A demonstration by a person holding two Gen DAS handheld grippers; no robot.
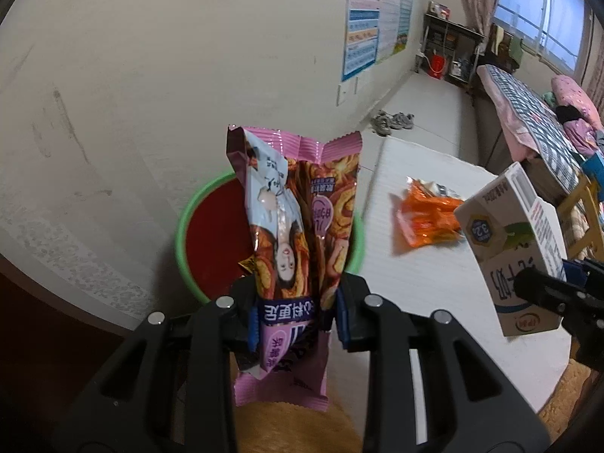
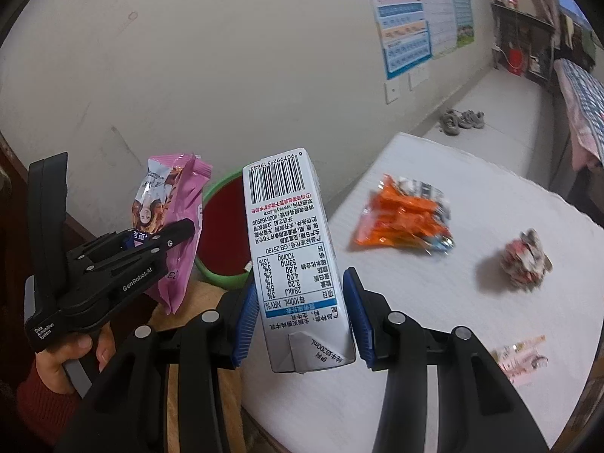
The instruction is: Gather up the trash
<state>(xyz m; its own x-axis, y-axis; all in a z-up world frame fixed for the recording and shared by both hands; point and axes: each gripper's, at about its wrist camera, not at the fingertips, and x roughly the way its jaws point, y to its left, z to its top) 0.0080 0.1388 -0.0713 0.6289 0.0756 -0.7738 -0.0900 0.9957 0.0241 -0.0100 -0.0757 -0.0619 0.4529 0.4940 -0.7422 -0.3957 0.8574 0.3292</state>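
A big pale wall (image 1: 170, 56) has colourful posters (image 1: 377, 15) on it. Below the posters, grey shoes (image 1: 390, 121) sit on the white floor (image 1: 426, 105). Past the posters stand a dark shelf (image 1: 449, 49), a bed (image 1: 528, 113) and a bright window (image 1: 540, 7).

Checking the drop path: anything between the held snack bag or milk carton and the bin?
Nothing visible. The pink snack bag hangs in front of the open bin; the milk carton is beside it; nothing covers the bin's mouth.

wrapper (image 2: 406, 222) on table (image 2: 472, 339), bin (image 2: 222, 241) beside table
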